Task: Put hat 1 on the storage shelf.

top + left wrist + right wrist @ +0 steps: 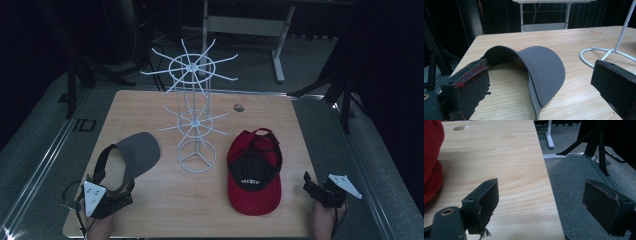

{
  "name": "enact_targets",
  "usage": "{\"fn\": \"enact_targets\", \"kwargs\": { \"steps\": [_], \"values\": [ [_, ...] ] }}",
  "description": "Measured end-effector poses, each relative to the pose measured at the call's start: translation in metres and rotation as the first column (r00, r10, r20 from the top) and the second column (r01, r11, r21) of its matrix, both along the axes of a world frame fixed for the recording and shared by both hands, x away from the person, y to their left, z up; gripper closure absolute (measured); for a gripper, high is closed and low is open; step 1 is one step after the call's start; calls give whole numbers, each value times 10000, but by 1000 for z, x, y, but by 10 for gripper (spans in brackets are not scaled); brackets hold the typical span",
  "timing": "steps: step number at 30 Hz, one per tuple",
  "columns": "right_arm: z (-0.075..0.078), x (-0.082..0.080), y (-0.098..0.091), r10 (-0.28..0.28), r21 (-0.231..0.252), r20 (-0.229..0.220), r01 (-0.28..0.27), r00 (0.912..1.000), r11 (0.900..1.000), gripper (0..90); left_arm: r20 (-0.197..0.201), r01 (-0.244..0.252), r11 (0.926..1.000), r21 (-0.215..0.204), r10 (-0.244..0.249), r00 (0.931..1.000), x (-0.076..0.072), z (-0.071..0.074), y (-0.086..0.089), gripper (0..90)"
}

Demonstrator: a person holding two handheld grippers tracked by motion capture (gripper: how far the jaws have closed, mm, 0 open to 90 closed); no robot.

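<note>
A grey visor (pixel 141 152) with a black strap lies at the table's front left. My left gripper (pixel 112 186) sits just behind its strap. In the left gripper view the visor's brim (pixel 544 67) arches between the wide-apart jaws of the left gripper (pixel 540 87), and neither pad touches it. A red cap (pixel 254 172) lies upside down at the front right. My right gripper (pixel 317 183) stands open beside it at the table's right edge. In the right gripper view this gripper (pixel 546 205) straddles that edge with nothing between its jaws, and the red cap (pixel 431 157) is off to its left.
A white wire hanging rack (pixel 196 115) with spoke arms stands mid-table on a ring base (pixel 584 58). The wooden table (pixel 150 210) has a round hole (pixel 239 107) at the back. A white desk frame (pixel 245 25) and black stand legs (pixel 599 150) rise from the grey carpet around.
</note>
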State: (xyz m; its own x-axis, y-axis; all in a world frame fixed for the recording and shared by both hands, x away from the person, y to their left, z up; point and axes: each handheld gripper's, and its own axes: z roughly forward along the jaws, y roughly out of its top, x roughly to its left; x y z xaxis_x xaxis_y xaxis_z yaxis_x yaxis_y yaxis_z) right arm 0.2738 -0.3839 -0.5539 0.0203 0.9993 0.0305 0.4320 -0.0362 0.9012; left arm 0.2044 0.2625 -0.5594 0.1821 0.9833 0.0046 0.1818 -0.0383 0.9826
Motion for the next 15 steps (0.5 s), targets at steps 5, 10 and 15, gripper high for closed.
{"fn": "enact_targets", "kwargs": {
  "steps": [5,10,15],
  "values": [
    [0,0,0,-55,-77,-213,53,9998,10000,139,60,49,10000,-50,-49,10000,0,1,-2,21],
    [1,-2,-5,49,400,-255,-39,9997,9992,139,59,185,9998,-55,-184,9998,1,2,-4,21],
    [8,-5,-5,344,810,-320,-318,9989,9962,137,32,341,9992,-200,-341,9994,1,2,-6,21]
  ]
}}
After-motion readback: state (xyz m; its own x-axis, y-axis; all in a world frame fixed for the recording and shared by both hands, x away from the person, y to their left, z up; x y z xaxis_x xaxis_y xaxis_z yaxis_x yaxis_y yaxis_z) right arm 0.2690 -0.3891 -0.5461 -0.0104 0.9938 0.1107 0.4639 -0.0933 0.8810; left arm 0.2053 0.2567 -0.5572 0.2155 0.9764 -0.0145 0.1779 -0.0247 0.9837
